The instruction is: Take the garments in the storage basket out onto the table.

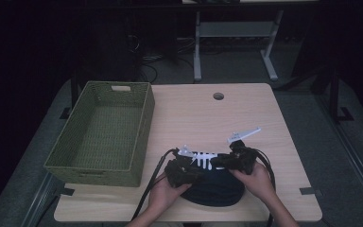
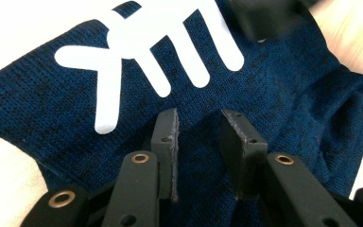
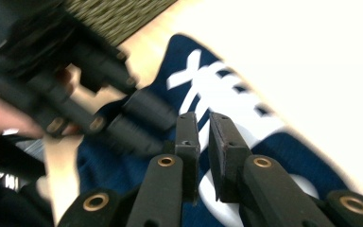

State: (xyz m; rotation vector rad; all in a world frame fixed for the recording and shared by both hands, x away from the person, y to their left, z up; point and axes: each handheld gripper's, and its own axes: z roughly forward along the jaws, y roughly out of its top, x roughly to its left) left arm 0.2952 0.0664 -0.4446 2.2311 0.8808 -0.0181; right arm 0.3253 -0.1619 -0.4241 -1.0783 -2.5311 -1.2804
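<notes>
A dark blue knitted garment (image 1: 217, 189) with a white fishbone pattern (image 1: 203, 160) lies near the table's front edge. My left gripper (image 1: 194, 171) hovers over its left part and my right gripper (image 1: 223, 163) over its right part. In the left gripper view the jaws (image 2: 198, 118) stand apart just above the knit (image 2: 274, 94), with a soft crease between the pads and no visible pinch. In the right gripper view the jaws (image 3: 203, 120) leave a narrow gap with nothing in it, above the garment (image 3: 288, 151). The left gripper (image 3: 75, 94) shows there blurred, beside a hand.
A green woven basket (image 1: 90, 174) stands on the left side of the wooden table (image 1: 208, 118). A round cable hole (image 1: 218, 96) sits near the far edge. Black cables trail from both grippers toward the front. Desk legs stand on the dark floor behind.
</notes>
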